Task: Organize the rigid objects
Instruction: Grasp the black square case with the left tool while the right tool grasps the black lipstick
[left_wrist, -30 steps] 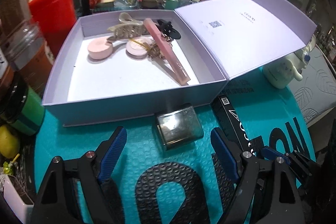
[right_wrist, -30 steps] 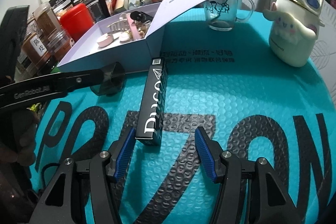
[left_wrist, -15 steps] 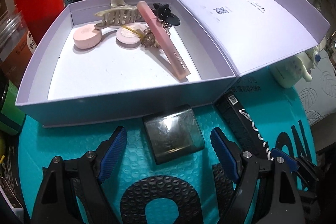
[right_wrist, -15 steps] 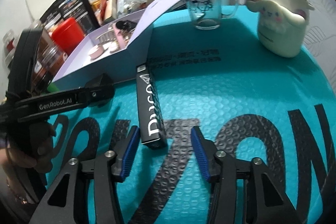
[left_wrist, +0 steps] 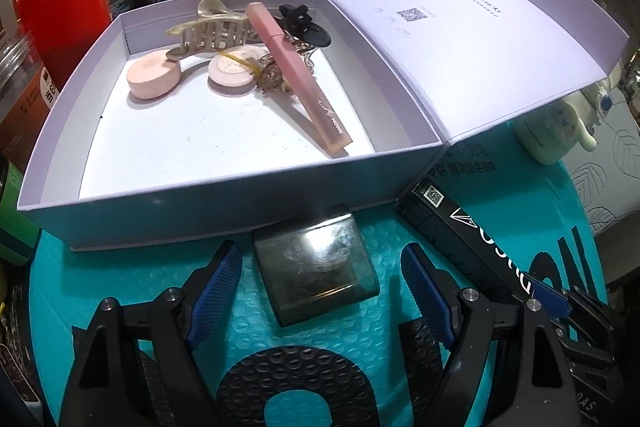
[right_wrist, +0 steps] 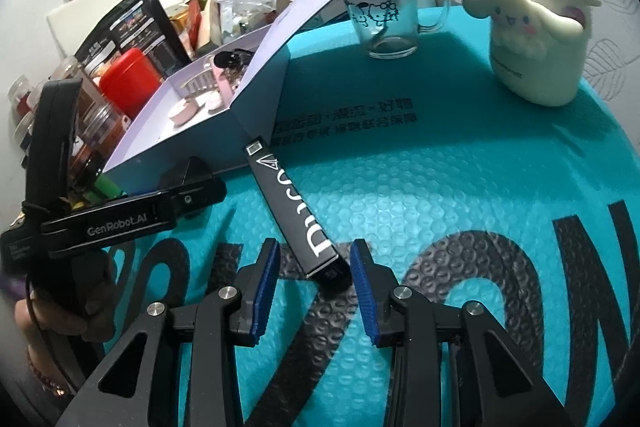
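**Closing on the black carton beside the open box**

Closing around the near end of a long black carton [right_wrist: 294, 215], the right gripper [right_wrist: 314, 277] had its blue pads on either side of that end, with a gap still showing on both sides, so nothing was gripped yet. The carton lay flat on the teal bubble mailer [right_wrist: 440, 187] that covered the desk, its far end just beside the corner of the lavender box [left_wrist: 224, 203].

The left gripper [left_wrist: 320, 287] hung over a dark, shiny, square case [left_wrist: 316, 263], its jaws standing wide and clear of the case on both sides. The case lay on the mailer, right against the front wall of the box.

Inside the box lay two round pink compacts [left_wrist: 154, 79], a beige claw clip [left_wrist: 212, 27], a long pink tube [left_wrist: 298, 75] and a black clip [left_wrist: 304, 23]. The box lid [left_wrist: 472, 43] stood open to the right.

Farther back on the mailer stood a glass mug [right_wrist: 394, 19] and a white character bottle [right_wrist: 536, 27]. A hand [right_wrist: 60, 311] held the left gripper's handle at the left edge of the right wrist view.
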Motion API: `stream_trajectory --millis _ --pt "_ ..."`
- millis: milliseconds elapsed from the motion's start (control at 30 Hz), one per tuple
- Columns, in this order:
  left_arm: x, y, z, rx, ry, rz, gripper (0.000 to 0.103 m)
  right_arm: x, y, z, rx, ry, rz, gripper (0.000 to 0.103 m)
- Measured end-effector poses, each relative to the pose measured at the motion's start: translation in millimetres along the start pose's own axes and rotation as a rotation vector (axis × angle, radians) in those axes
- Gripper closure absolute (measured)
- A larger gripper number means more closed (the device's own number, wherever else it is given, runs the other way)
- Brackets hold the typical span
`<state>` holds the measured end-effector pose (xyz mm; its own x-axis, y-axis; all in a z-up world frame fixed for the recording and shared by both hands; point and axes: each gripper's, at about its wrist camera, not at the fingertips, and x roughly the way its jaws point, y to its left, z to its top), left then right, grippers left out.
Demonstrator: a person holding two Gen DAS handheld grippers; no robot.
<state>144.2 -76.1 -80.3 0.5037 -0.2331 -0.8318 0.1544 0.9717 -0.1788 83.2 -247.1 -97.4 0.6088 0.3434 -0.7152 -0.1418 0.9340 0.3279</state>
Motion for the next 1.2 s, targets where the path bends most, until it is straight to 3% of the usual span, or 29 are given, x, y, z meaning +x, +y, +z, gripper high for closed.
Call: stream_trajectory --millis 100,233,433,533,667,800,867,900,933,1200 --pt "-1.4 -3.5 1.6 0.007 -0.009 0.006 0.021 3.0 2.6 7.0 -0.031 -0.002 -0.016 0.055" --pt "1.5 -4.1 4.0 0.004 -0.004 0.003 0.021 10.0 6.1 16.9 -0.083 0.01 -0.028 0.055" --pt "2.1 0.1 3.2 0.005 -0.016 0.023 0.036 22.7 13.1 25.6 -0.124 0.034 -0.017 0.055" --pt "0.5 1.8 2.0 0.014 -0.019 0.037 0.051 27.1 15.3 27.3 -0.133 0.045 -0.012 0.055" --pt "-1.3 3.1 -1.5 0.017 -0.026 0.039 0.051 30.6 18.9 28.7 -0.16 0.047 -0.01 0.055" --pt "-5.1 2.6 -6.1 0.014 -0.02 0.039 0.06 32.0 21.8 28.3 -0.187 0.051 -0.028 0.055" --pt "-6.0 5.3 -7.7 0.005 -0.022 0.032 0.06 32.1 22.8 26.4 -0.2 0.047 -0.05 0.065" --pt "-6.6 6.5 -8.5 0.001 -0.023 0.032 0.06 32.3 23.1 25.7 -0.203 0.047 -0.057 0.08" --pt "-7.4 7.4 -9.2 0.0 -0.025 0.034 0.06 32.0 23.0 25.0 -0.205 0.047 -0.053 0.085" --pt "-16.4 9.5 -19.3 0.014 -0.028 0.035 0.06 21.1 33.0 18.3 -0.219 0.04 -0.02 0.085"
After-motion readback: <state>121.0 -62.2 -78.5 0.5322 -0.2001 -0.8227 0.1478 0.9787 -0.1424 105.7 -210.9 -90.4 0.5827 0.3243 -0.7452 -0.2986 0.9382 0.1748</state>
